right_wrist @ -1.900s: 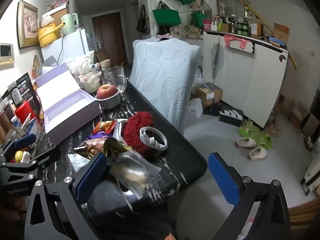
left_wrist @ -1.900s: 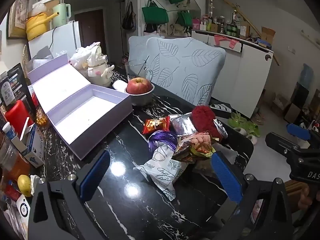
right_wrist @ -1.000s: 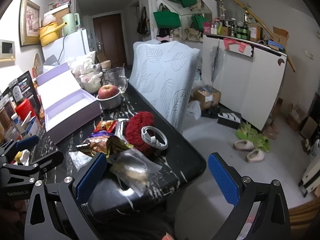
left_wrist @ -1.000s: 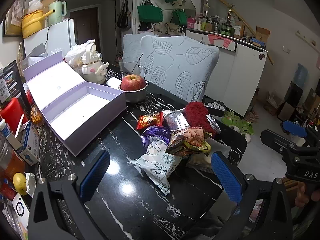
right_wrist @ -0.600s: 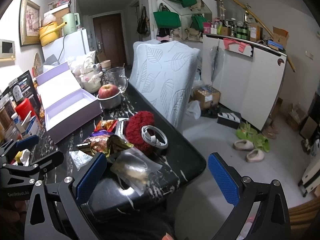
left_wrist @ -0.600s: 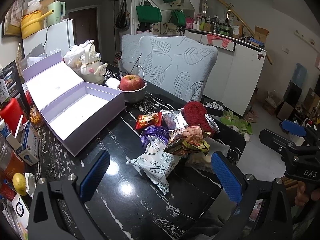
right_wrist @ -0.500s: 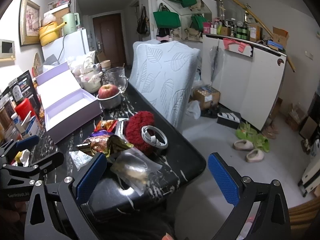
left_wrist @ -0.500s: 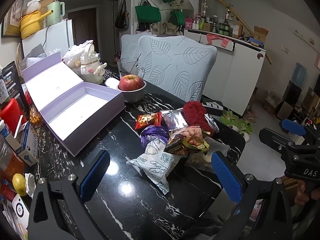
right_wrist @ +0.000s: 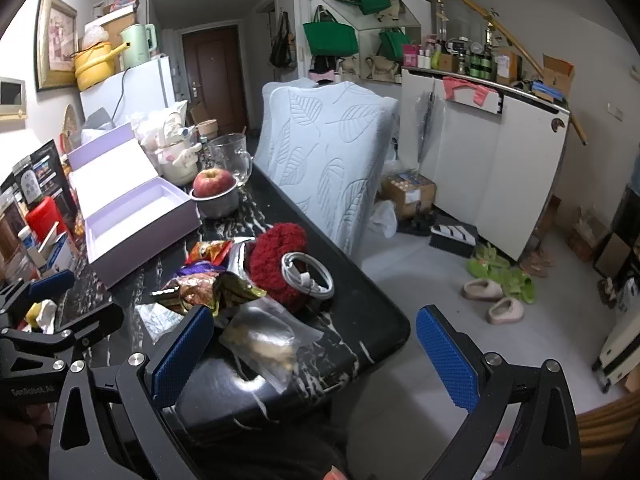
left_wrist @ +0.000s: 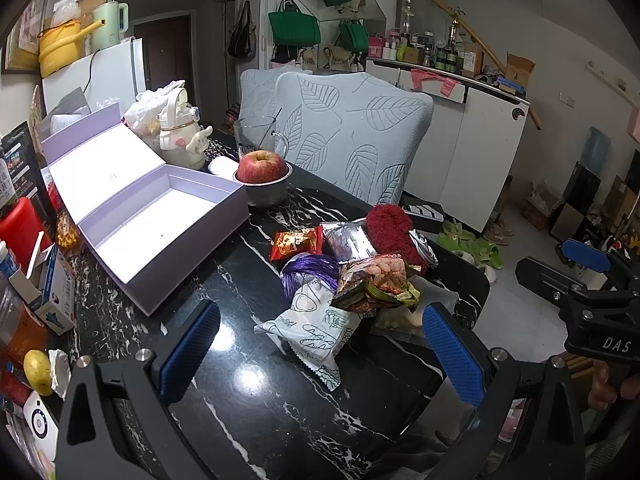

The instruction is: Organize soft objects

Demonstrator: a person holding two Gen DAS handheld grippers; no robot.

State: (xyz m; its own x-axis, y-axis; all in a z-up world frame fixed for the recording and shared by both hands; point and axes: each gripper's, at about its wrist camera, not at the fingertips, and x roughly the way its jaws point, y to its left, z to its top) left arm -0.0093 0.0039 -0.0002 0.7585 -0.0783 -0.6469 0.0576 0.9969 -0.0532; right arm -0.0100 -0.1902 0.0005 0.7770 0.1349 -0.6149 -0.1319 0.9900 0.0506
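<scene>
A heap of soft things lies on the black marble table point(left_wrist: 248, 392): a white printed packet point(left_wrist: 316, 326), a brown snack bag point(left_wrist: 374, 282), a purple bag point(left_wrist: 308, 272), an orange packet point(left_wrist: 296, 242), a silver packet point(left_wrist: 348, 238) and a red fluffy item point(left_wrist: 390, 228). An open lilac box point(left_wrist: 160, 216) sits to their left, empty. My left gripper point(left_wrist: 320, 344) hovers open just before the heap. My right gripper point(right_wrist: 312, 344) is open near the table corner, over a clear bag point(right_wrist: 268, 340); a white cable coil point(right_wrist: 308, 276) rests on the red fluffy item point(right_wrist: 276, 264).
An apple in a metal bowl point(left_wrist: 264, 184), a glass mug point(left_wrist: 256, 136) and a white kettle point(left_wrist: 180, 132) stand behind the box. Bottles, cartons and a lemon point(left_wrist: 38, 366) crowd the left edge. A leaf-patterned chair point(left_wrist: 352, 140) stands beyond the table; slippers point(right_wrist: 492, 292) lie on the floor.
Both grippers have stayed open and nearly still. The left wrist view drifted slightly left over the last two seconds; the objects on the table have not moved.
</scene>
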